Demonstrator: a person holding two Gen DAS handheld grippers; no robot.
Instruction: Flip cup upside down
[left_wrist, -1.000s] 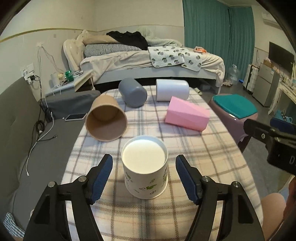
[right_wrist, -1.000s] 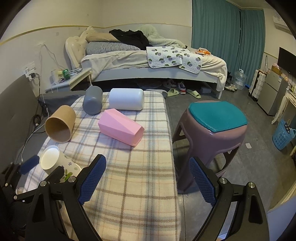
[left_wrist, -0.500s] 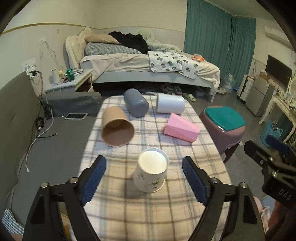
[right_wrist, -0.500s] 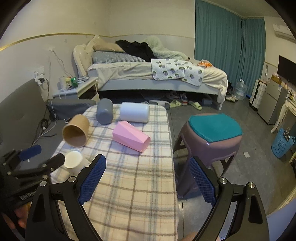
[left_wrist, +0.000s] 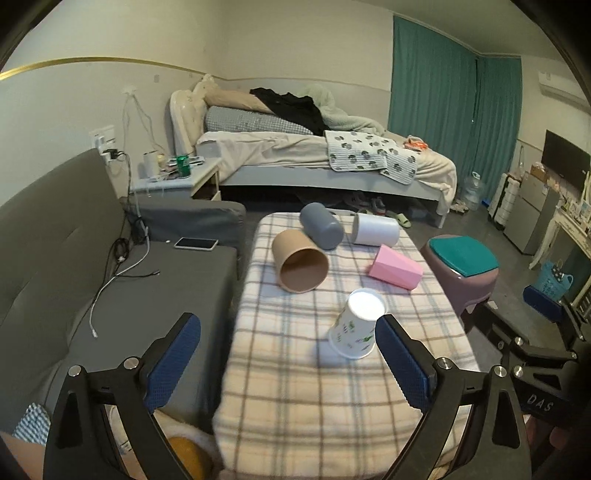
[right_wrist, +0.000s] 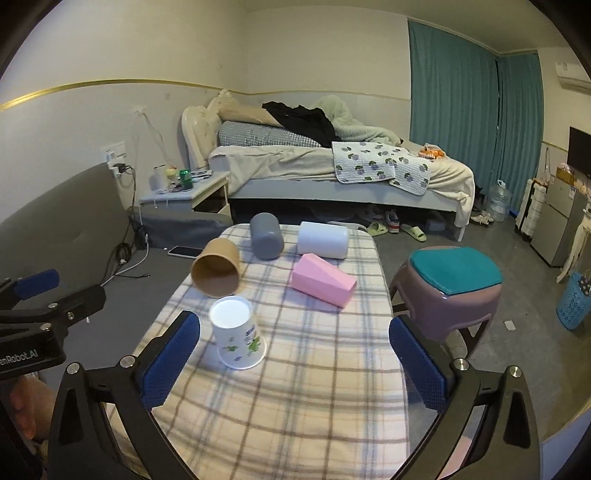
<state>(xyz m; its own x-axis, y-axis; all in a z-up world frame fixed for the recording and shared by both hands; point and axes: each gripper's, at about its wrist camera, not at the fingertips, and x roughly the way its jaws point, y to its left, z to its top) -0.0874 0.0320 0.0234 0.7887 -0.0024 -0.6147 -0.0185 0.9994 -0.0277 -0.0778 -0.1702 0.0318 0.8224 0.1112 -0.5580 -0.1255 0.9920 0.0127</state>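
Both handheld grippers hung wide apart, gripping nothing.
The left black two-finger gripper with blue pads (left_wrist: 288, 358) had its jaws spread, level and forward; the right black two-finger gripper with blue pads (right_wrist: 293, 360) matched it.

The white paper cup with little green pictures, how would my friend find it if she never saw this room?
Look at the checked cloth table in front of the bed. The white paper cup with green pictures is nearest the cameras, just in front of the brown paper cup lying on its side. It alone stands upside down; the other cups all lie down.
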